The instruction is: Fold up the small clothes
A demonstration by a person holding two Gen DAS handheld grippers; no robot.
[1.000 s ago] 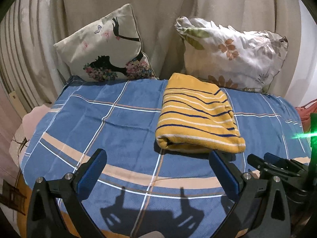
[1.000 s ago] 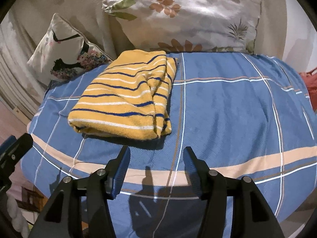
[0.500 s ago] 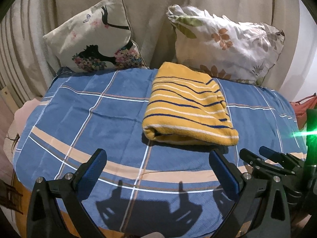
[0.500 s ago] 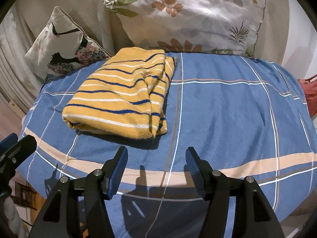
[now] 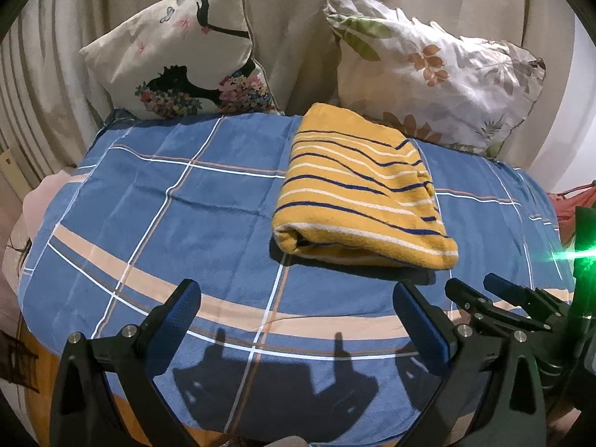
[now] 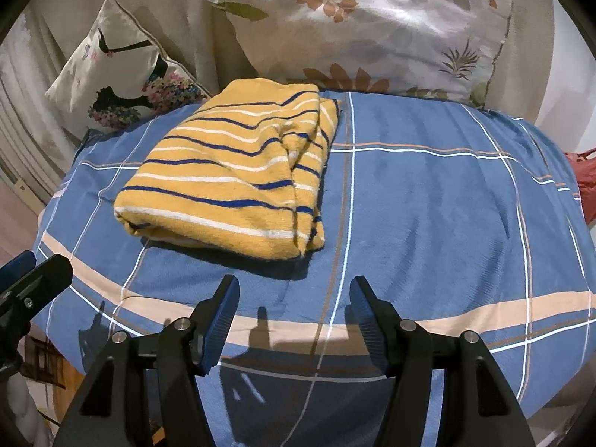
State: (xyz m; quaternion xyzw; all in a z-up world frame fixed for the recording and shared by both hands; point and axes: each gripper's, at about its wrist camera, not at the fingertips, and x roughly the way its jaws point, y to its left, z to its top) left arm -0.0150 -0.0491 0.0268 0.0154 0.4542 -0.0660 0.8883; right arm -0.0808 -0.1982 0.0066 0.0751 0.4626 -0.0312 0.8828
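Note:
A yellow garment (image 5: 357, 197) with blue and white stripes lies folded into a thick rectangle on the blue checked cloth (image 5: 178, 223); it also shows in the right wrist view (image 6: 231, 178). My left gripper (image 5: 298, 298) is open and empty, held back from the garment's near edge. My right gripper (image 6: 294, 294) is open and empty, just in front of the garment's near right corner. The right gripper shows at the right edge of the left wrist view (image 5: 499, 298). The left gripper shows at the left edge of the right wrist view (image 6: 29, 279).
Two cushions lean against beige curtains at the back: one with a black silhouette print (image 5: 178, 48), one with a leaf print (image 5: 439, 70). The cloth-covered surface is rounded and drops off at its near edge (image 5: 238, 421). A red object (image 6: 585, 182) lies at the far right.
Both grippers have drawn back and shifted a little, so the garment sits slightly farther off in both views. The garment has not moved. Both grippers stay open.

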